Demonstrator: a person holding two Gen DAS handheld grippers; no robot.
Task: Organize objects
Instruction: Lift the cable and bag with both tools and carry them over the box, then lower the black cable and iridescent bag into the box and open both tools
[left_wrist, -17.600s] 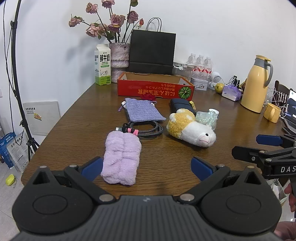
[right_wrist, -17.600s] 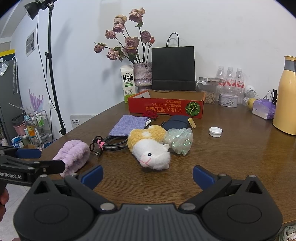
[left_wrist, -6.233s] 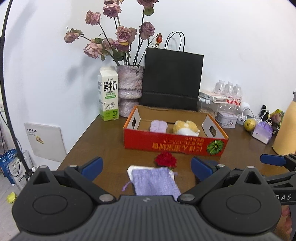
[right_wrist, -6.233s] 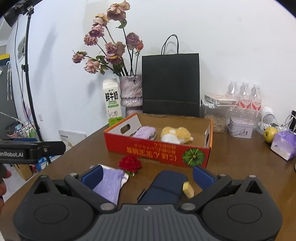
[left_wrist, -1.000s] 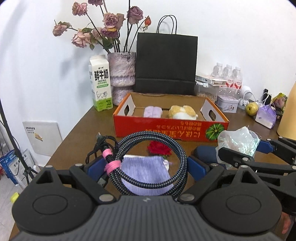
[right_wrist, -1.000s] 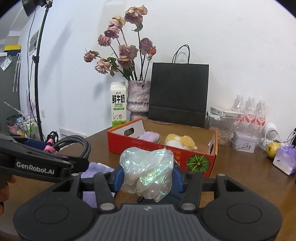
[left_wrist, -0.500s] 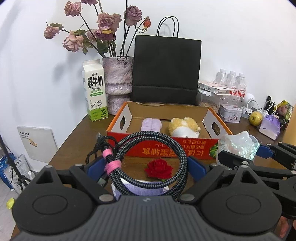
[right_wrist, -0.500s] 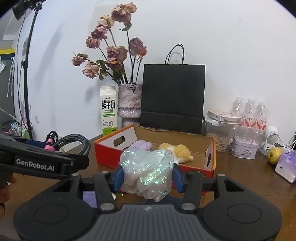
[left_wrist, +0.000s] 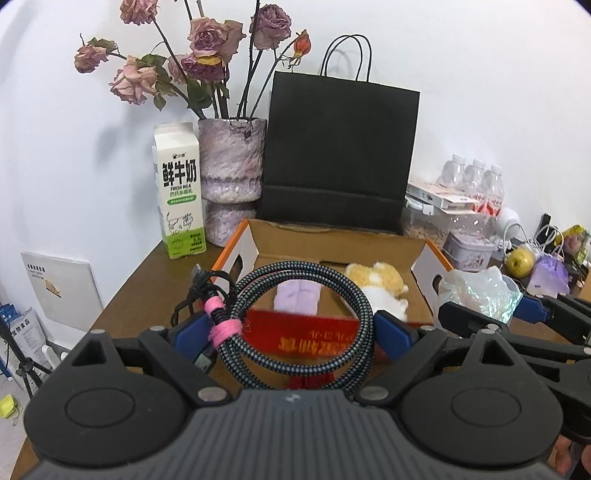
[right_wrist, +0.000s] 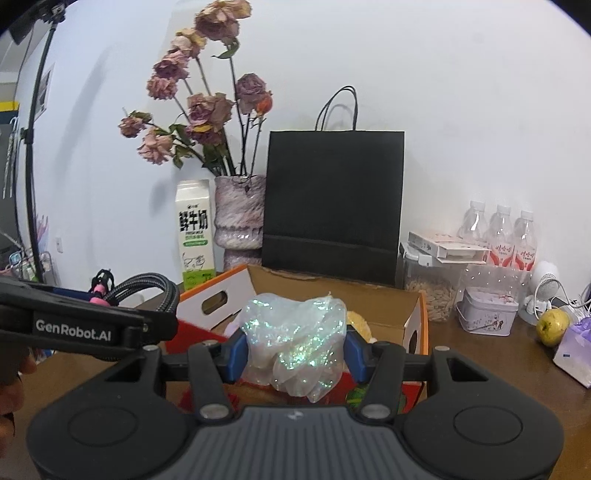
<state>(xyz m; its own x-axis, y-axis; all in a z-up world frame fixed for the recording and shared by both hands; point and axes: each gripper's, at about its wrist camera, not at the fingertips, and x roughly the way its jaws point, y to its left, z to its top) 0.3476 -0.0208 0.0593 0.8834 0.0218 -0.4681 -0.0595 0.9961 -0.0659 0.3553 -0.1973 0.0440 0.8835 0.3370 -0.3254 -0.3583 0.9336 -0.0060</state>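
Between your left claw's blue pads sits a coiled braided cable, bound with a pink tie, pinched at both sides of its loop. Your right claw squeezes a crinkled, iridescent plastic bag. Both hover at the near wall of the red cardboard box on the wooden bench, where a fuzzy lilac roll lies beside a fluffy yellow-and-white plush.
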